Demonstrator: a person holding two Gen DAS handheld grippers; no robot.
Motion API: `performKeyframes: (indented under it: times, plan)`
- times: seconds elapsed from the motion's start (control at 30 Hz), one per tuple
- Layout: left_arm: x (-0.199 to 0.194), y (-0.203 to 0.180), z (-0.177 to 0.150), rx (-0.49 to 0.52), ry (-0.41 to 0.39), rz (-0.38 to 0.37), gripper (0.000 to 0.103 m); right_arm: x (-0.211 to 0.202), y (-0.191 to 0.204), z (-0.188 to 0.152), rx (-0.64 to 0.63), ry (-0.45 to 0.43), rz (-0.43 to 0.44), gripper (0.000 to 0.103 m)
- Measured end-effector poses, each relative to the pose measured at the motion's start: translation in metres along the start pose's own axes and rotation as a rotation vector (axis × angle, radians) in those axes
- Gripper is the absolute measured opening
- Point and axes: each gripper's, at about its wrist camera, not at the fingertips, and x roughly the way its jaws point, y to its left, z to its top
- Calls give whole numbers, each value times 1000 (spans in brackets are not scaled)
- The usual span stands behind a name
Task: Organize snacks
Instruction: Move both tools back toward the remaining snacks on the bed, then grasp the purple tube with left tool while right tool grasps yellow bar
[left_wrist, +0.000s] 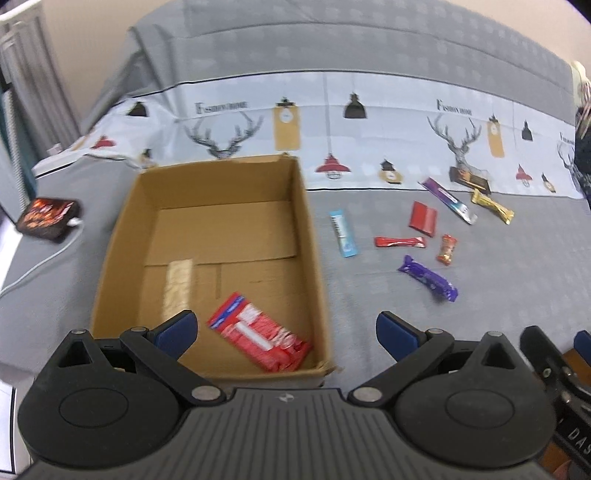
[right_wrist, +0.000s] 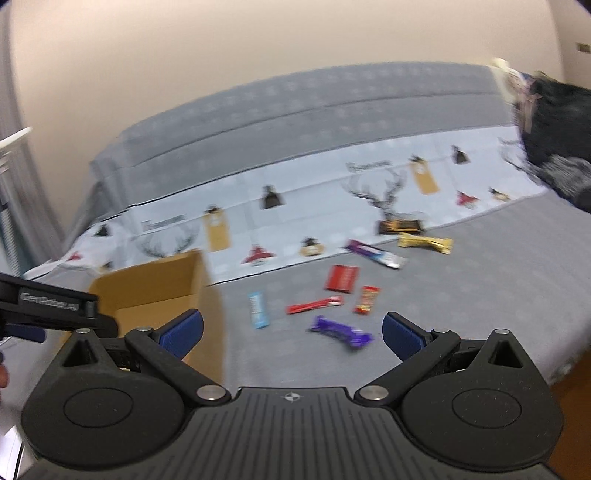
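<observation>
Both claws spread wide, empty: left claw (left_wrist: 286, 334) above near edge of cardboard box (left_wrist: 122, 236) on bed (left_wrist: 498, 295); right claw (right_wrist: 291, 332) above purple bar (right_wrist: 341, 331). Red snack pack (left_wrist: 260, 338) inside box, near right corner. Other snacks scattered on bed right of box: blue bar (left_wrist: 343, 233), red stick (left_wrist: 399, 242).

A bed (left_wrist: 369, 48) in grey bedding fills the frame, a pale printed band (left_wrist: 388, 122) of antlers and lamps running across it. A plain beige wall (right_wrist: 258, 37) rises behind, upper frame.
</observation>
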Motion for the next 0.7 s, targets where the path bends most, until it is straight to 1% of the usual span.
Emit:
performKeyframes:
  times: [0.17, 0.27, 0.5, 0.6, 0.7]
  plan:
    - [33, -28, 25, 13, 46, -19, 103, 27, -41, 9, 32, 8, -73, 102]
    - [58, -44, 40, 16, 85, -37, 103, 51, -65, 17, 42, 18, -109, 102]
    - [134, -88, 82, 53, 155, -28, 103, 125, -123, 35, 101, 89, -180, 102]
    - [169, -104, 98, 61, 185, -27, 103, 157, -145, 46, 100, 83, -220, 102]
    - [204, -120, 119, 46, 216, -39, 103, 192, -169, 63, 87, 64, -247, 102]
